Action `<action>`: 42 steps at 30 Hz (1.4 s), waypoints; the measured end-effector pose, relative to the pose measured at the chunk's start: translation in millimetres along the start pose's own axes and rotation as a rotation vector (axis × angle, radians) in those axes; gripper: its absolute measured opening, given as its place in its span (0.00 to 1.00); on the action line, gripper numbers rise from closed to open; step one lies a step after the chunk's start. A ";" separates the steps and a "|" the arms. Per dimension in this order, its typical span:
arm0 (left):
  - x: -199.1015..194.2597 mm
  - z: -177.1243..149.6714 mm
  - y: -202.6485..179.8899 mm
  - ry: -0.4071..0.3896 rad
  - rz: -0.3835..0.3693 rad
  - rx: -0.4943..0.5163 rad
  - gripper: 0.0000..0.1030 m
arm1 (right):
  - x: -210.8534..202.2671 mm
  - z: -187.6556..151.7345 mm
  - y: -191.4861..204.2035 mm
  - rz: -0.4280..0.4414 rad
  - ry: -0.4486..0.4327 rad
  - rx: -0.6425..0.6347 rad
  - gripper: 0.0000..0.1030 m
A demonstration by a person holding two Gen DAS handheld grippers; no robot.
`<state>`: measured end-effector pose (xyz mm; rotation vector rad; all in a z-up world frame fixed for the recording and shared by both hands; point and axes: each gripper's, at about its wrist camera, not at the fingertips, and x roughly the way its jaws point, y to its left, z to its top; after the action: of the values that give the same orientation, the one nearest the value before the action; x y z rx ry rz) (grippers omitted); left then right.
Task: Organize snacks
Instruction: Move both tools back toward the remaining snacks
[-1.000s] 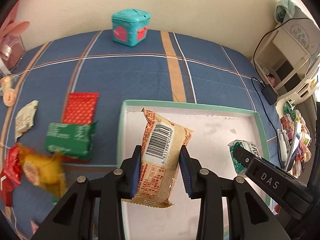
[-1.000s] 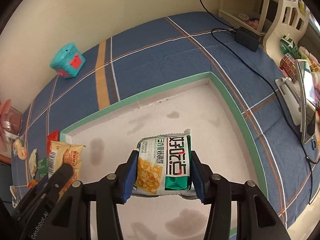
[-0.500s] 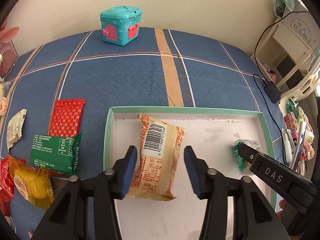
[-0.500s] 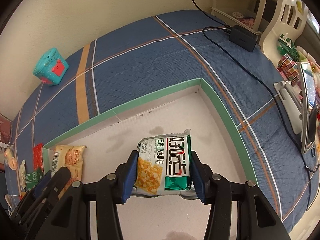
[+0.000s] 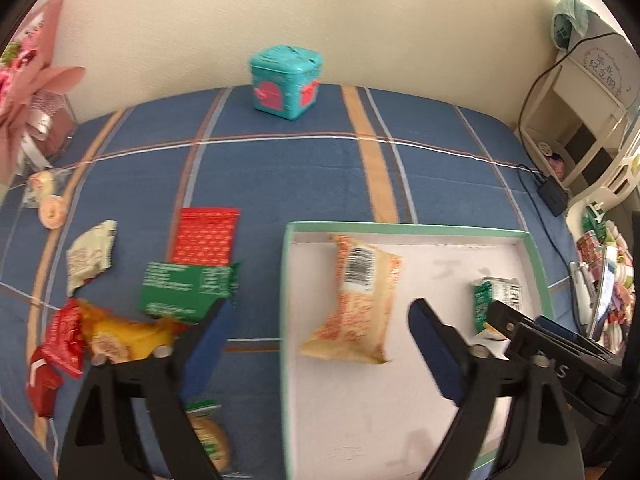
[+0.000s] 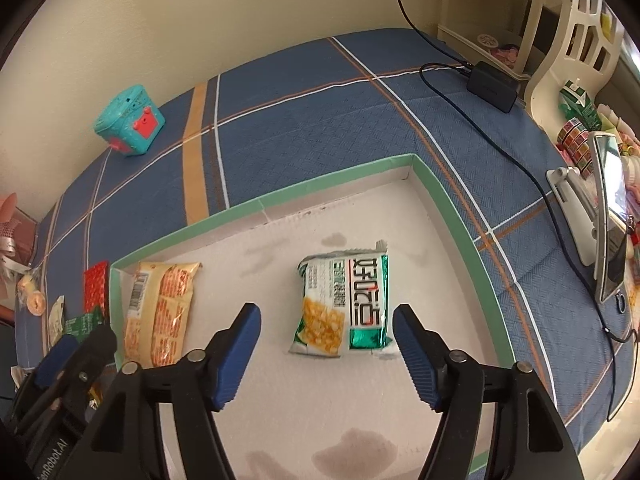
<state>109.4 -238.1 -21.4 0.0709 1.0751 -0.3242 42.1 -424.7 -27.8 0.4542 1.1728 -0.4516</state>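
Two packets in the green-rimmed tray (image 5: 404, 229): orange snack packet (image 5: 356, 300) at its left end, green corn-snack packet (image 6: 346, 306) toward the right. Left gripper (image 5: 316, 328) jaws opening, spread, packet lying free ahead of them. Right gripper (image 6: 326, 330) jaws opening too, pads clear of the green packet. Only the left view shows the loose pile on the blue cloth (image 5: 280, 172): about seven packets, including a red packet (image 5: 204, 234) and a green packet (image 5: 188, 290). Only the right view shows the phone on its stand (image 6: 608, 216). One teal toy box (image 5: 286, 76).

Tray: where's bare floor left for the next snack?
Free: the tray floor between orange packet and green-white packet, and its far right corner. Crowded: the cloth left of the tray, by the green packet and red packet.
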 end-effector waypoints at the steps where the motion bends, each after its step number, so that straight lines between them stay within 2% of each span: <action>1: -3.1 -2.1 4.7 -0.006 0.017 0.000 0.89 | -1.5 -2.4 1.3 -0.002 0.000 -0.005 0.75; 6: -14.4 -13.5 26.5 -0.020 0.078 -0.013 0.94 | -11.2 -14.5 10.4 -0.002 -0.003 -0.050 0.79; 12: -25.3 -29.2 44.8 -0.027 0.132 -0.016 0.95 | -18.9 -31.9 19.3 0.017 0.006 -0.069 0.82; 17: -37.5 -40.6 58.6 -0.037 0.166 -0.045 0.95 | -27.8 -45.5 22.8 0.017 -0.004 -0.081 0.97; 29: -63.8 -68.5 75.1 -0.062 0.232 -0.032 0.95 | -47.1 -81.1 48.5 0.031 -0.020 -0.188 1.00; 33: -71.6 -74.7 78.3 -0.065 0.230 -0.023 0.95 | -54.8 -91.4 55.7 0.036 -0.027 -0.216 1.00; 39: -81.3 -80.6 81.3 -0.052 0.227 -0.011 0.95 | -62.1 -107.8 61.0 0.115 -0.001 -0.209 1.00; 42: -87.2 -82.8 86.8 -0.051 0.214 -0.033 0.95 | -65.8 -116.5 65.5 0.121 -0.002 -0.225 1.00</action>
<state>26.6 -118.2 6.4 0.1467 1.0114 -0.1144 -31.7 -299.2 3.7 0.3271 1.1716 -0.2116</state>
